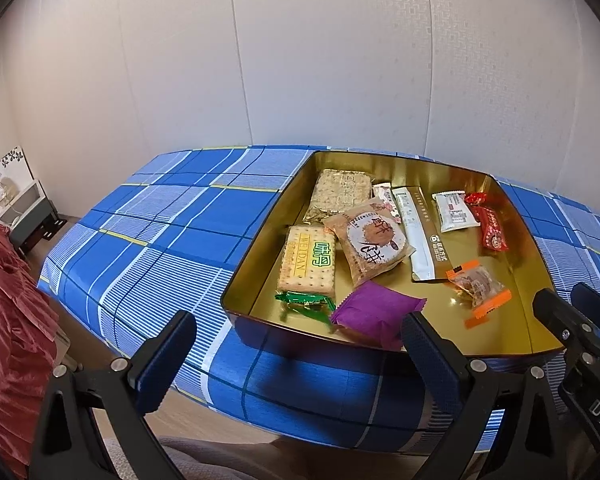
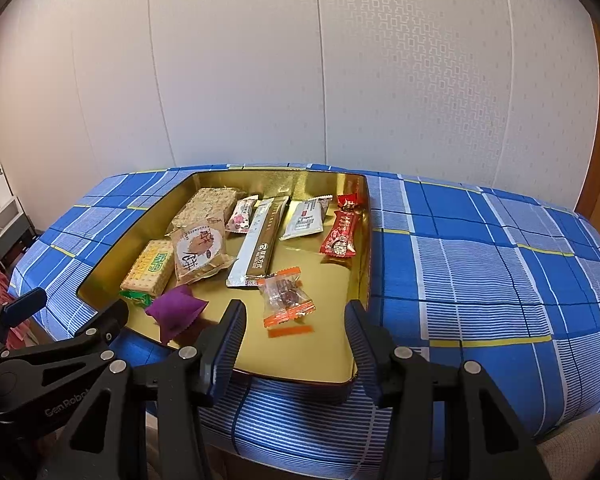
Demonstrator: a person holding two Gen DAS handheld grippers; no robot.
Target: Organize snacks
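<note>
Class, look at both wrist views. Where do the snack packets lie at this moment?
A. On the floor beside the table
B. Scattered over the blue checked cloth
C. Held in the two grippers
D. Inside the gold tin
D: every packet, from the purple packet to the red candy, lies inside the gold tin, while the left gripper and the right gripper stand open and hold nothing.

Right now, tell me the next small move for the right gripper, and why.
Probably ease the right gripper forward and down onto the orange-ended candy. Its jaws stand open and empty, both grippers hover at the tin's near edge, and that candy lies closest ahead, apart from the other snacks.
</note>
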